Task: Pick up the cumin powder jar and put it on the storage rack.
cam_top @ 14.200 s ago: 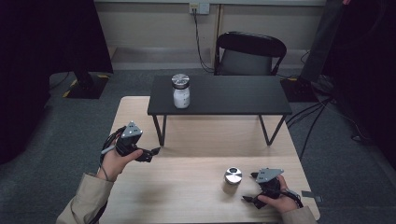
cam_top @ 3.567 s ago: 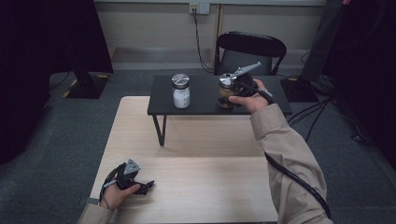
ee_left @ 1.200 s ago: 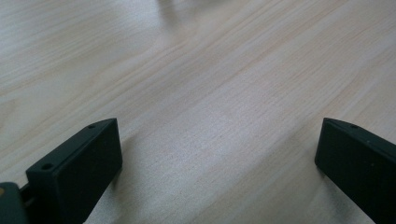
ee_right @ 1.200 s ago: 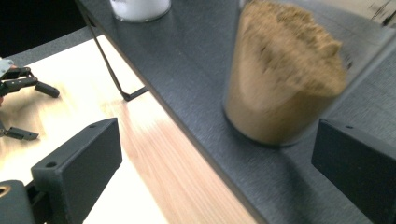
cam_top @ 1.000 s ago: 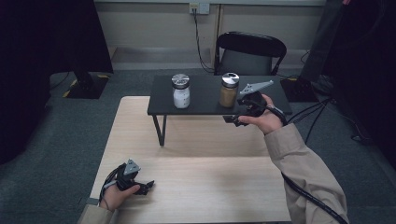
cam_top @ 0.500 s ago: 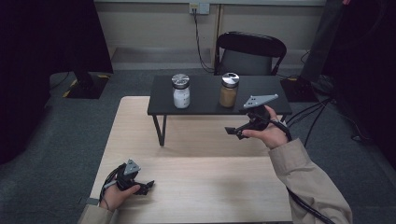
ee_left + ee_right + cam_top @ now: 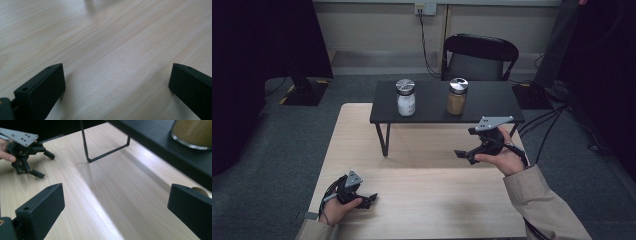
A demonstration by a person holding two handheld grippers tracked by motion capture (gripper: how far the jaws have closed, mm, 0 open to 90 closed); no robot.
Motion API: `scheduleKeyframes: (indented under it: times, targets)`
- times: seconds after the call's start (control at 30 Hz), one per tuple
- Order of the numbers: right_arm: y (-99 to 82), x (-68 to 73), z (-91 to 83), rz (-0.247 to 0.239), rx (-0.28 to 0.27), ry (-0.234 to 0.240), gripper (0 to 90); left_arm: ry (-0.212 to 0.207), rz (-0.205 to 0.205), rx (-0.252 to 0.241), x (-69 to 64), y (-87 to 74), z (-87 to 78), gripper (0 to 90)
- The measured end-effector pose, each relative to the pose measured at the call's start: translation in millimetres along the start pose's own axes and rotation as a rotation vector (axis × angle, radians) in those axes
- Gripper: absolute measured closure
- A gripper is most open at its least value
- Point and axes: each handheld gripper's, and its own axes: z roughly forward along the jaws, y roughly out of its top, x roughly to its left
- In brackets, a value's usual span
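Pale wood-grain tabletop [image 7: 422, 200], matte black low shelf [image 7: 492, 102].
Silver-lidded glass jar of white powder [image 7: 405, 98]; silver-lidded glass jar of tan powder [image 7: 457, 97]; black grippers, beige sleeves.

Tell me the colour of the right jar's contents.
Light brown, under a silver lid; the right jar shows best in the high view.

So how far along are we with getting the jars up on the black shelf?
Both look placed: the white-filled jar and the brown-filled jar stand upright on the black shelf. Nothing is in hand: the right gripper is open and empty, off the shelf; the left gripper rests open on the table. No jar seems left.
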Motion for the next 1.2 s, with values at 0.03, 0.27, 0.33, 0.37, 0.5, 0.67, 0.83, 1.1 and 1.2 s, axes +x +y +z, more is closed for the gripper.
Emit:
scheduleKeyframes:
  times: [0.03, 0.27, 0.33, 0.37, 0.5, 0.67, 0.83, 1.1, 1.2]
  targets:
    - [-2.5, 1.2, 0.2, 0.000, 0.001, 0.007, 0.2, 0.000, 0.000, 0.000, 0.0, 0.0, 0.0, 0.0]
    - [-19.9, 9.7, 2.7, -0.003, -0.005, 0.036, 0.2, 0.001, -0.001, 0.000, -0.2, 0.0, 0.1, 0.0]
    - [-25.1, 14.2, 3.0, -0.008, 0.003, 0.030, 0.1, 0.001, -0.001, 0.000, -0.3, 0.1, 0.2, 0.0]
    - [-27.3, 15.2, 3.6, -0.010, 0.005, 0.030, 0.1, 0.001, -0.001, 0.000, -0.3, 0.1, 0.2, 0.0]
    - [-34.2, 17.5, 5.0, -0.005, 0.008, 0.036, 0.2, 0.001, -0.002, -0.001, -0.4, 0.1, 0.3, 0.0]
    - [-42.3, 21.3, 7.7, -0.005, 0.007, 0.038, 0.2, 0.001, -0.002, 0.000, -0.4, 0.2, 0.3, 0.0]
    - [-47.9, 25.1, 8.7, -0.005, 0.007, 0.038, 0.2, 0.001, -0.002, -0.001, -0.5, 0.1, 0.3, 0.0]
    - [-58.7, 32.5, 10.0, -0.006, 0.008, 0.033, 0.1, 0.001, -0.004, -0.001, -0.7, 0.1, 0.4, 0.0]
    - [-63.5, 33.3, 11.4, -0.003, 0.008, 0.039, 0.2, 0.002, -0.004, 0.000, -0.8, 0.3, 0.4, 0.0]
